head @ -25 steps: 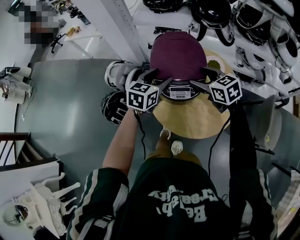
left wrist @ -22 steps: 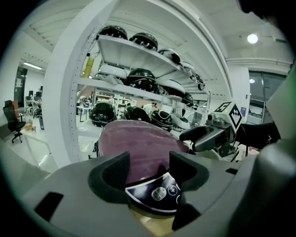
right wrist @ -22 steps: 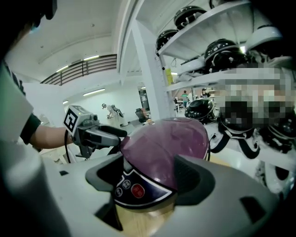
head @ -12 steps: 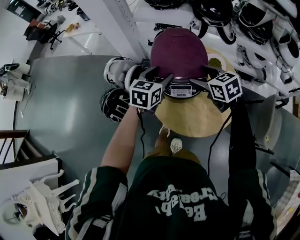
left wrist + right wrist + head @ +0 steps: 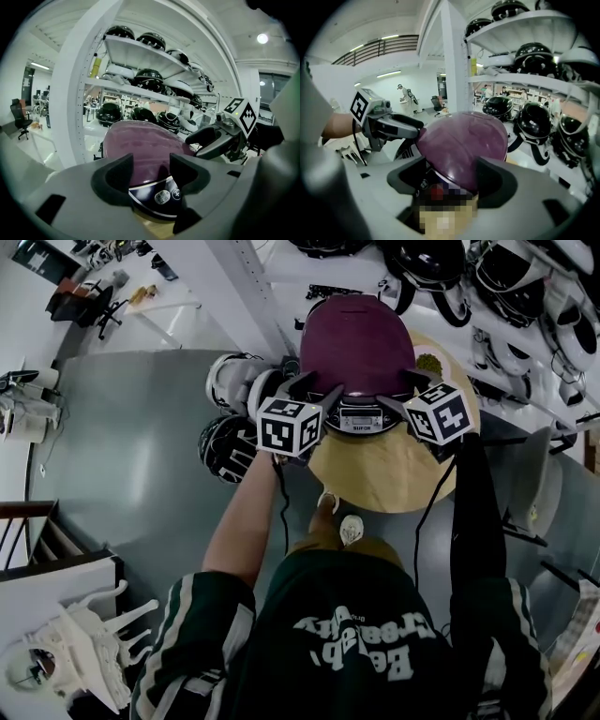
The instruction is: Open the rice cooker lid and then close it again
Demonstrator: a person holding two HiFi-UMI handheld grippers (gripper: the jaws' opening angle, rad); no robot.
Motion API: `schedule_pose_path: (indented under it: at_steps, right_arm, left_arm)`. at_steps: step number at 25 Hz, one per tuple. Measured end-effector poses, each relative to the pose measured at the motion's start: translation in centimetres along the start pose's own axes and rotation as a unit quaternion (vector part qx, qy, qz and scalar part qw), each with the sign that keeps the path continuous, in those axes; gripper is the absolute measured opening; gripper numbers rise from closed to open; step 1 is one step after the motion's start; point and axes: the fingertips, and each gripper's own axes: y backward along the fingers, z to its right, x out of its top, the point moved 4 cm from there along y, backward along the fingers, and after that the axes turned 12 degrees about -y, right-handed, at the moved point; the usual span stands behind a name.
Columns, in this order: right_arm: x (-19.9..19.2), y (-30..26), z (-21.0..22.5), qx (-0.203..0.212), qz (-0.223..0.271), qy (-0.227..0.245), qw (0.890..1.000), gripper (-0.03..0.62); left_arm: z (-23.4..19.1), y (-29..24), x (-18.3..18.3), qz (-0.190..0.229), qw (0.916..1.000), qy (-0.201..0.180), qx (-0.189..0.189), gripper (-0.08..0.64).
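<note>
Since 1 second earlier, the right gripper had edged a little toward 9 o'clock in the head view. Its marker cube now sat closer to the front of the rice cooker. The left gripper had kept its place, and its 2 jaws had just been closing slightly. They stood well apart all the same. In the left gripper view the dark, scooped jaws framed the cooker's front edge and its glossy dark control panel without pressing on either. The right gripper's jaws were likewise spread, and the rounded front of the lid showed between them, unclamped.

The rice cooker sat at the 12 o'clock edge of a round, pale wooden table, its smooth, domed maroon lid down. The left gripper hung at the cooker's 7 o'clock and the right at its 5 o'clock, both pointing at the front. A small dish of something green lay at the cooker's 3 o'clock. Glossy black and white helmets filled the white metal shelves behind.
</note>
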Motion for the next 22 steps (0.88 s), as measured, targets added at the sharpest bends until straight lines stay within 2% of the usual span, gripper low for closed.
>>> schedule_pose_path:
  at_steps: [3, 8, 13, 17, 22]
  right_arm:
    - [-0.4, 0.2, -0.1, -0.006, 0.047, -0.004, 0.999, 0.328]
    - [-0.8, 1.7, -0.5, -0.005, 0.103, -0.046, 0.994, 0.333]
    - [-0.9, 4.7, -1.5, -0.011, 0.159, -0.071, 0.985, 0.333]
    - [-0.5, 7.6, -3.2, -0.031, 0.207, -0.061, 0.976, 0.347]
    - [-0.8, 10.7, -5.4, -0.042, 0.253, -0.052, 0.965, 0.344]
  left_arm:
    - [-0.3, 0.4, -0.3, 0.007, 0.9998, -0.001, 0.016, 0.207]
    - [0.7, 1.1, 0.0, 0.010, 0.9998, -0.016, 0.009, 0.258]
    - [1.6, 4.0, 1.5, 0.047, 0.9974, -0.036, 0.039, 0.258]
    - [2.6, 7.4, 2.9, 0.076, 0.9936, -0.047, 0.069, 0.258]
    - [5.1, 10.8, 4.4, 0.114, 0.9900, -0.043, 0.072, 0.258]
